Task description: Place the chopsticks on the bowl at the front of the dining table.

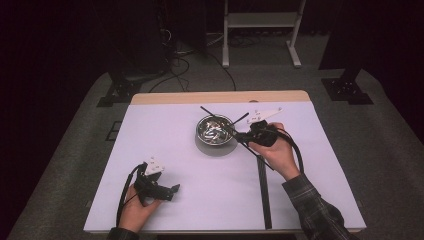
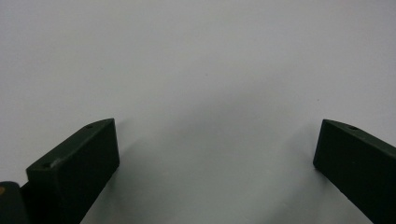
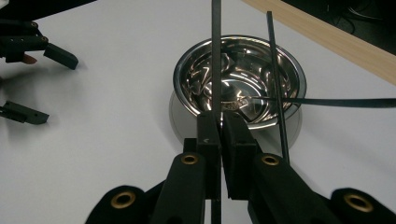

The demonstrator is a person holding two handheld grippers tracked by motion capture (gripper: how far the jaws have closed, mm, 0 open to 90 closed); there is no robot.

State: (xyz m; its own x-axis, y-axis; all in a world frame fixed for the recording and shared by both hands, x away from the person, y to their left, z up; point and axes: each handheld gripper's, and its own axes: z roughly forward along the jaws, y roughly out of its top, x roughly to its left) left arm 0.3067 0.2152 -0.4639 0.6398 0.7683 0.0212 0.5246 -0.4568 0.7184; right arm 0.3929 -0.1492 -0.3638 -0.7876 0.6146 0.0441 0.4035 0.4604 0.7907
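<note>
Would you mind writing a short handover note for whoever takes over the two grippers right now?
Right gripper: shut on a thin black strip, held above the steel bowl.
Left gripper: open, nothing between its jaws, low over the white table at the near left.
Things: two more black strips already lie across the bowl; another black strip lies flat on the table near the right forearm.
Done: two strips at the bowl.
Left: probably set down the held strip, then fetch the one on the table.

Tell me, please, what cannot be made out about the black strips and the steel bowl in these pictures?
- Clamped strip: its far end is cut off by the top edge of the right gripper view.
- Steel bowl: in the high view its contents are lost in glare.
- Right gripper: what it grips is too small in the high view.
</note>
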